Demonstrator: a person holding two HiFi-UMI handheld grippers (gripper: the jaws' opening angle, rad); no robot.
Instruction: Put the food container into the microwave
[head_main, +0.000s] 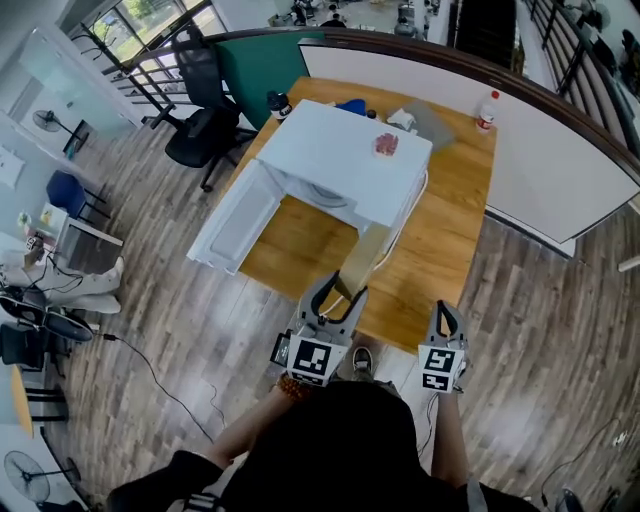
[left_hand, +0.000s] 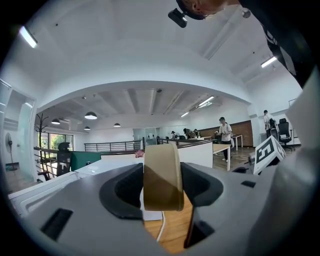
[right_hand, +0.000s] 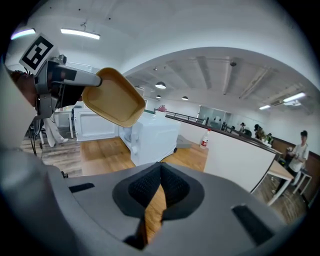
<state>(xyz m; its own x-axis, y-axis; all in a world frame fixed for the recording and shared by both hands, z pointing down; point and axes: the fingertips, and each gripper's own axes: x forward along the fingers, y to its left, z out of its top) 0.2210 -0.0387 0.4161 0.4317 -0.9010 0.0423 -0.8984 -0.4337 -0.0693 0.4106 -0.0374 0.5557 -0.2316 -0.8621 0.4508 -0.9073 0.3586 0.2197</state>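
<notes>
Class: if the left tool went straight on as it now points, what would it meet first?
Probably the open front of the boxy white microwave: the tan rounded food container clamped in the left tool would arrive first, though depth is unclear.

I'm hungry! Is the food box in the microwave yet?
Not yet. Done: the microwave door stands open. In hand: the left gripper grips the food container, short of the microwave. The right gripper is shut and empty. Left: slide it inside.

left hand-held gripper (head_main: 340, 293) mid-grip, right hand-held gripper (head_main: 445, 312) jaws together
</notes>
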